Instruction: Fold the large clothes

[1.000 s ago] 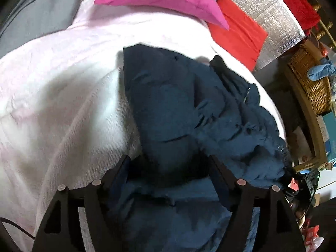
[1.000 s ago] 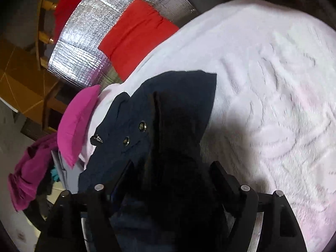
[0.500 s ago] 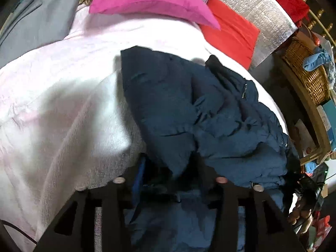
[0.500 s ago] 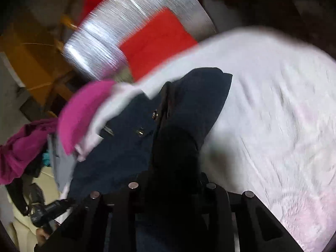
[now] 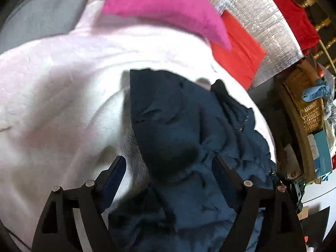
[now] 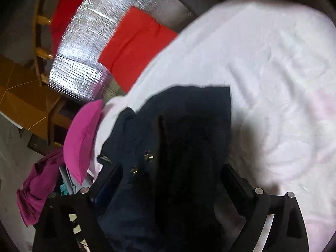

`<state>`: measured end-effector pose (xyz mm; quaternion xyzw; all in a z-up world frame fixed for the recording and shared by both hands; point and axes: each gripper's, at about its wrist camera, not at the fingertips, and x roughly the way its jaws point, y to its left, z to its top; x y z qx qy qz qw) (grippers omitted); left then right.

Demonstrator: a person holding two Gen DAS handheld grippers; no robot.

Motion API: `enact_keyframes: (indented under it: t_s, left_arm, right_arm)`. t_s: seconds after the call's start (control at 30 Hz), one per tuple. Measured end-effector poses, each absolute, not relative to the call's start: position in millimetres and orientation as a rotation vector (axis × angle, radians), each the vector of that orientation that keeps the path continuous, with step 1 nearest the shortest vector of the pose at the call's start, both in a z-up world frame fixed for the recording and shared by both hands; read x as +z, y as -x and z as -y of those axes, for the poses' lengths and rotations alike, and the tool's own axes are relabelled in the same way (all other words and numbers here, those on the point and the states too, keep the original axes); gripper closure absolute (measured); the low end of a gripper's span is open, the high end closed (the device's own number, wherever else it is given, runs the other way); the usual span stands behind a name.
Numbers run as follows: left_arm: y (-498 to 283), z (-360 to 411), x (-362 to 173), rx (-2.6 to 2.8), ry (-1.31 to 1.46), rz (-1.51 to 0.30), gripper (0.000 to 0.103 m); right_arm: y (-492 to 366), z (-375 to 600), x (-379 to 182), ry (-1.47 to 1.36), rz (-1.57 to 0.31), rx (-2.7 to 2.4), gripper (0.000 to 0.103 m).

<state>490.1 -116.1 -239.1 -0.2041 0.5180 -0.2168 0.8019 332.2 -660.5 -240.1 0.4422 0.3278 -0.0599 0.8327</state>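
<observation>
A dark navy jacket lies bunched on a bed covered by a pale pink blanket. My left gripper is open, its jaws wide apart over the jacket's near part, holding nothing. In the right wrist view the jacket shows metal snaps along one edge. My right gripper is also open, with the jacket fabric lying between its spread jaws. The blanket also shows in the right wrist view.
A magenta pillow and a red cushion lie at the head of the bed against a silver foil panel. A wicker basket stands beside the bed on the right. Grey fabric lies at far left.
Half a second ago both grippers were closed on the jacket. Now both have opened wide and the fabric has dropped back onto the bed.
</observation>
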Motion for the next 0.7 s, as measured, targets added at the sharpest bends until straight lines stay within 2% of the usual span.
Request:
enact_keyframes:
  t_s: [0.07,0.13,0.17,0.2,0.27,0.4,0.47,0.53,0.63,0.7]
  left_arm:
    - [-497,125,-244,-0.512,0.444,-1.115,0.021]
    - [-506,135,-249,-0.554,0.479,-1.109,0.025]
    - [-510,142,-252,-0.554,0.494,-1.097,0.037]
    - [-513,150,-257,-0.531,0.47,-1.099,0.046]
    - [-513,163,-260,-0.515,0.43,-1.077,0.054]
    - [-524,180,-250,-0.532,0.381,-1.028,0.07]
    - [-532,186,-241,-0.551,0.374,-0.987,0.073]
    - [-537,189,-240,-0.547,0.35,-0.971,0.073]
    - [-547,191,-264,-0.524,0.321,-1.011,0.057]
    - [-543,188,-265,-0.537,0.335,-0.994,0.055]
  right_arm:
    - [-349,658,-239,-0.845,-0.728,-0.121,0.055]
    - [-359,650,-237,-0.773,-0.751,-0.115,0.062]
    - [-364,647,-236,-0.734,-0.764,-0.121,0.065]
    - [-366,646,-234,-0.703,-0.769,-0.126,0.067]
    - [-372,644,-230,-0.659,-0.758,-0.135,0.071]
    - [-377,642,-216,-0.553,-0.712,-0.17,0.075]
    - [-378,646,-202,-0.521,-0.658,-0.181,0.076]
    - [-379,647,-191,-0.497,-0.603,-0.177,0.076]
    - [-393,644,-207,-0.473,-0.627,-0.189,0.076]
    - [-400,650,-232,-0.542,-0.705,-0.193,0.07]
